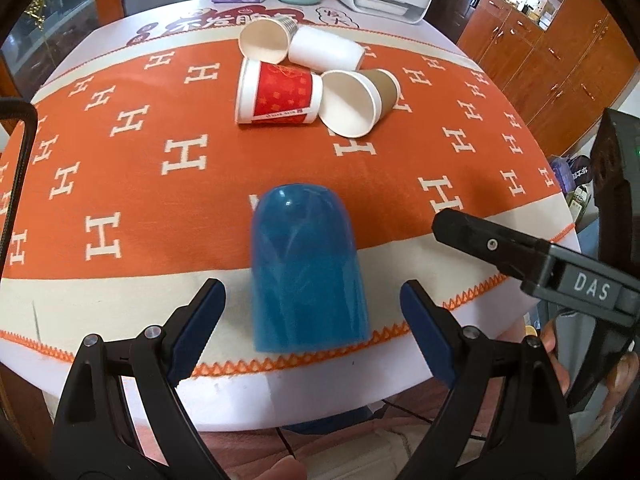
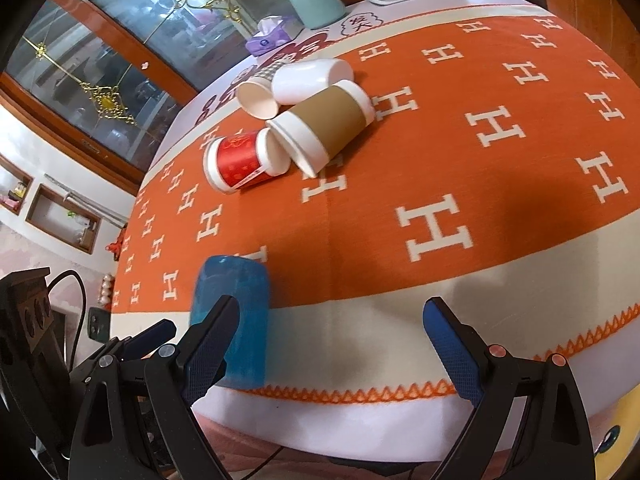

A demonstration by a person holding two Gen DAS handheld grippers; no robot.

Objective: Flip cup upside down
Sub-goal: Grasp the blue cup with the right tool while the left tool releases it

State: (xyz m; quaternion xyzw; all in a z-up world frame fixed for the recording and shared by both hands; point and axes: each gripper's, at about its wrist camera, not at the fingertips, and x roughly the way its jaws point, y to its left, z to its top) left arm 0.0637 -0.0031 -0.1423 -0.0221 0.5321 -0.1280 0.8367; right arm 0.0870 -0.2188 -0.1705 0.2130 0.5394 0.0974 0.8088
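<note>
Near edge: blue cup (image 1: 306, 276) stands mouth-down, bare cloth at its 3 and 9 o'clock.
Flanks: left gripper (image 1: 312, 312) pads apart, clear of the cup.
12 o'clock: toppled paper cups (image 1: 308, 80) cluster, well apart.
3 o'clock: right gripper (image 2: 332, 344) spread over bare tablecloth (image 2: 460, 184).

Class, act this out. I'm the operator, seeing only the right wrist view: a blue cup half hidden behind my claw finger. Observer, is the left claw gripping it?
Observer: No. The left claw is open, with the cup between its fingers, touching neither.
Operator: Which end is up?
Observer: The closed, rounded end; the wide end sits on the cloth.
Operator: Anything inside the brown cup?
Observer: Nothing visible; the brown cup shows an empty-looking white inside.
</note>
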